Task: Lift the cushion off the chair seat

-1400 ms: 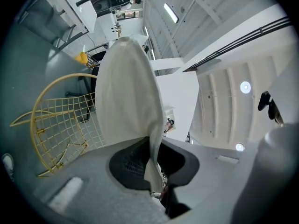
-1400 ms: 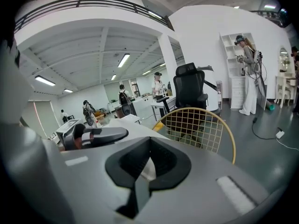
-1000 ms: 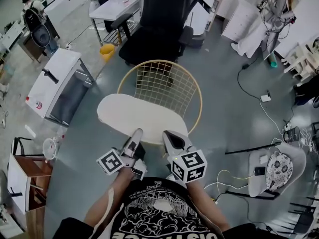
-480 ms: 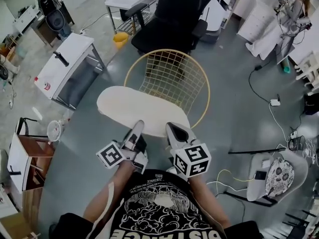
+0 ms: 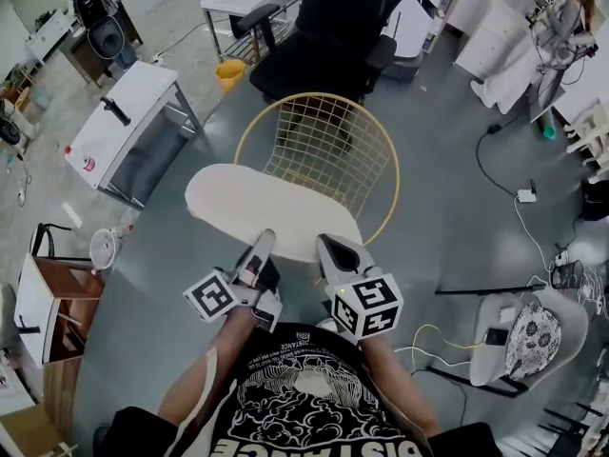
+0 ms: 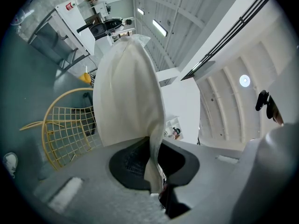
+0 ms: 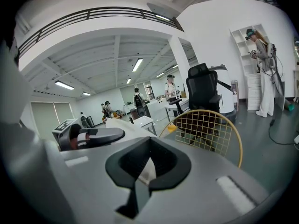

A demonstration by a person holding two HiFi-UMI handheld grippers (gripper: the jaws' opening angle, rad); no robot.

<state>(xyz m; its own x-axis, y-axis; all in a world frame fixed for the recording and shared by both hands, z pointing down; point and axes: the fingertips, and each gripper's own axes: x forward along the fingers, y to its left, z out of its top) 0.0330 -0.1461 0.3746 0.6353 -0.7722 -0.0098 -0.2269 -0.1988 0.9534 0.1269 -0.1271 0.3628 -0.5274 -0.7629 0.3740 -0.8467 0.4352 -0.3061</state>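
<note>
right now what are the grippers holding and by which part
The left gripper and right gripper each pinch the white cushion by its near edge.

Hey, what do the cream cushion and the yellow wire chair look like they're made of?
The cushion looks like soft, matte cream cloth over padding: in the left gripper view it drapes and folds along a seam. The chair seems to be thin metal wire with a yellow or gold coat: an open grid back inside a round rim. Whether that coat is paint or plating is unclear.
</note>
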